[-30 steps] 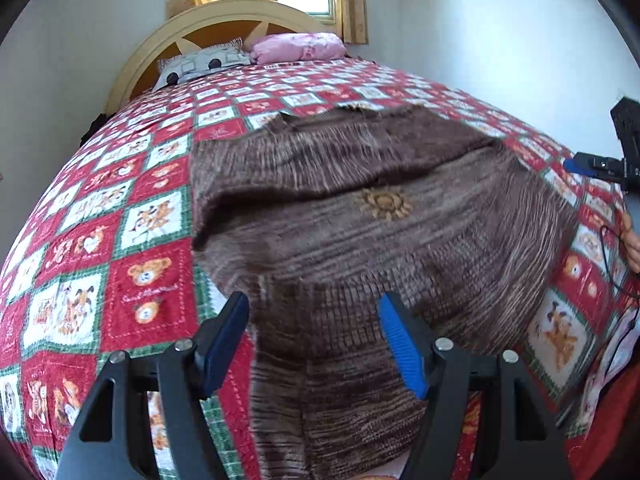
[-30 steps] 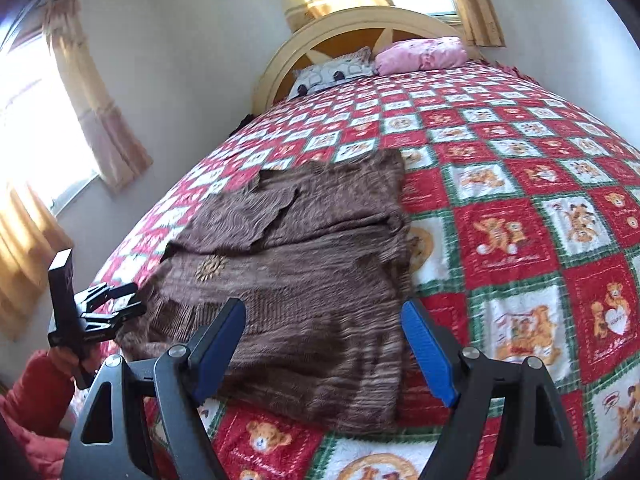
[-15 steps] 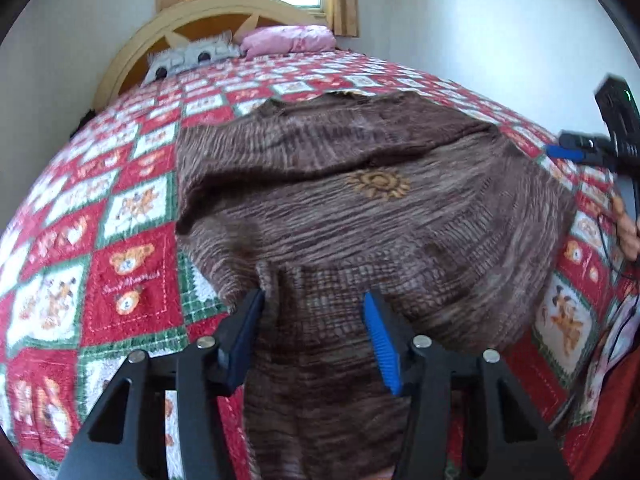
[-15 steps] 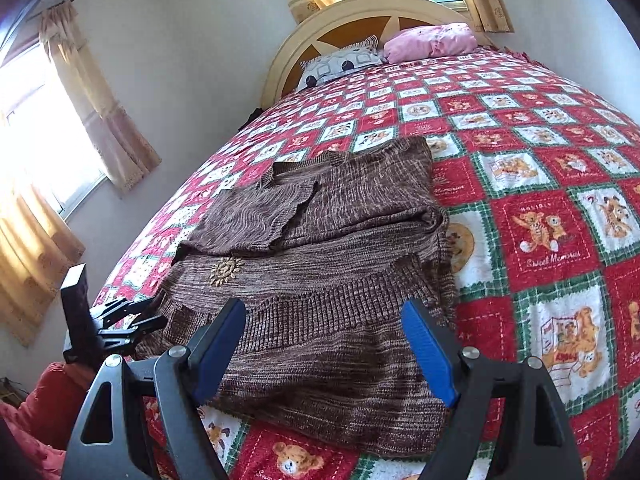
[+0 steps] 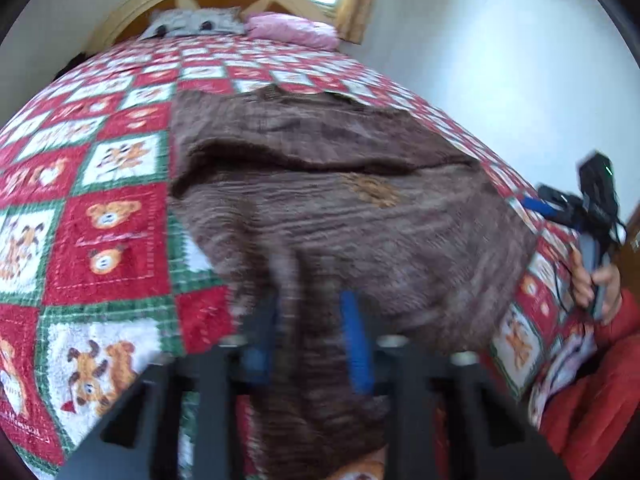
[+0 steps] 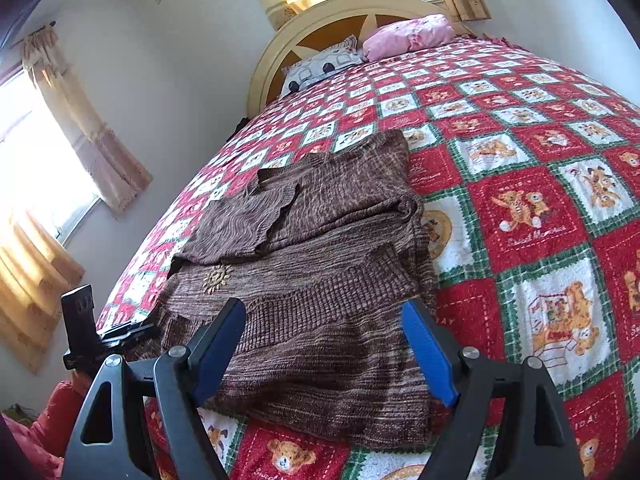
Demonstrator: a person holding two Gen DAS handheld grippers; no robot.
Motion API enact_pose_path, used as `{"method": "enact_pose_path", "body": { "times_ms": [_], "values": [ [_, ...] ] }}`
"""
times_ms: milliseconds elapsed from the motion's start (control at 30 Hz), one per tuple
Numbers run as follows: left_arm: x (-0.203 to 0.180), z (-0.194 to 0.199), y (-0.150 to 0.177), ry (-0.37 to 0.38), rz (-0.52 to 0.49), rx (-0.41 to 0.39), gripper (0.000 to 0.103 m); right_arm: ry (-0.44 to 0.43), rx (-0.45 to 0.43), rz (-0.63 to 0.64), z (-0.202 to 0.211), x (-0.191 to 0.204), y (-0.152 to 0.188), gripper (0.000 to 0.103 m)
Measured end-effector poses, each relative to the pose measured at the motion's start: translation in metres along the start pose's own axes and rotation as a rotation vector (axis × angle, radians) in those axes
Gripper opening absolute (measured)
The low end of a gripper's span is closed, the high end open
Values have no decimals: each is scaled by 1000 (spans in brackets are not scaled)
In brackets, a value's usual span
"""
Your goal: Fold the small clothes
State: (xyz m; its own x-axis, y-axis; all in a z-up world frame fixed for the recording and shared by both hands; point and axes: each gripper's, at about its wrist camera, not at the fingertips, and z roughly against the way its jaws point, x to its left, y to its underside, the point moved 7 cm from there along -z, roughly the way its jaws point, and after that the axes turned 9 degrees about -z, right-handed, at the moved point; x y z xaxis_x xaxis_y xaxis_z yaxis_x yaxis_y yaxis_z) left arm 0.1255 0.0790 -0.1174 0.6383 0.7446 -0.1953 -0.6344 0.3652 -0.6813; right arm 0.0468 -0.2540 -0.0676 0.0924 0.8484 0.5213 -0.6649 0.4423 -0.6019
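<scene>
Left gripper point(image 5: 312, 340): jaws closing in on the near hem of the sweater, knit bunched between the blue pads; view is pretty blurry
Right gripper point(image 6: 324, 344): jaws spread wide, nothing pinched, hanging just over the sweater's near edge
Sweater point(image 6: 312, 264): brown knit, lying partly folded on the quilt, little sun patch point(image 6: 216, 278) facing up
Quilt point(image 6: 532, 216): red, white and green teddy bear squares covering the bed
Pillows: grey one point(image 6: 320, 66) and pink one point(image 6: 412, 36) up against the headboard point(image 6: 320, 20)
</scene>
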Motion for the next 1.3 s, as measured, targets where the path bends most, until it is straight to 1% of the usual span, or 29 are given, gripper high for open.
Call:
{"method": "enact_pose_path", "body": {
  "times_ms": [67,100,133,200,267,300,367,433,467,500,533,600,633,667,700,733,800,833,867,900,933,1067,1200,1300],
  "values": [
    [6,0,0,42,63,-11,16,17,-6,17,3,-1,-1,81],
    [6,1,1,49,82,-16,15,39,-12,37,5,-3,-1,81],
    [5,2,2,45,80,-19,14,58,-15,51,6,-5,-2,81],
    [0,4,3,24,55,-24,13,121,-16,95,8,-11,-4,81],
    [-4,8,4,21,43,-35,13,188,0,172,8,-14,-5,81],
    [-5,10,5,13,43,-40,13,204,7,206,7,-13,-5,81],
    [-4,7,5,-7,45,-43,13,185,35,243,2,-10,-4,81],
    [-3,2,3,-13,53,-39,17,187,59,271,-9,-9,-2,81],
    [-3,0,1,-8,63,-40,18,202,66,290,-16,-9,-3,81],
    [-3,-2,-1,4,76,-40,21,217,71,309,-22,-8,-5,81],
    [-3,-3,-2,17,91,-40,26,215,75,325,-28,-6,-7,81],
    [-2,-4,-4,28,107,-42,29,201,83,348,-40,-3,-11,81],
    [-2,-5,-5,27,111,-45,29,202,94,366,-47,-1,-11,73],
    [-1,-6,-5,27,115,-46,29,208,111,392,-55,1,-11,58],
    [-1,-6,-6,27,120,-48,29,227,135,424,-65,2,-8,51],
    [-1,-6,-7,26,126,-50,29,264,148,454,-73,1,-6,49],
    [-2,-7,-6,10,117,-49,26,273,138,474,-76,3,-5,48],
    [-2,-7,-5,-3,108,-48,19,270,141,474,-75,4,-5,35],
    [-3,-6,-4,-17,100,-47,15,266,143,477,-72,6,-4,8],
    [-4,-5,-4,-20,92,-46,10,265,139,480,-67,9,-2,8],
    [-5,-3,-3,-22,87,-53,8,268,128,480,-64,10,-2,8],
    [-7,9,-8,-61,85,-105,8,230,53,450,-36,23,-4,8],
    [-4,24,-20,-71,124,-168,7,177,-35,405,-8,38,-24,8],
    [0,31,-33,-99,134,-202,7,174,-75,413,-4,49,-38,8]
  ]
}}
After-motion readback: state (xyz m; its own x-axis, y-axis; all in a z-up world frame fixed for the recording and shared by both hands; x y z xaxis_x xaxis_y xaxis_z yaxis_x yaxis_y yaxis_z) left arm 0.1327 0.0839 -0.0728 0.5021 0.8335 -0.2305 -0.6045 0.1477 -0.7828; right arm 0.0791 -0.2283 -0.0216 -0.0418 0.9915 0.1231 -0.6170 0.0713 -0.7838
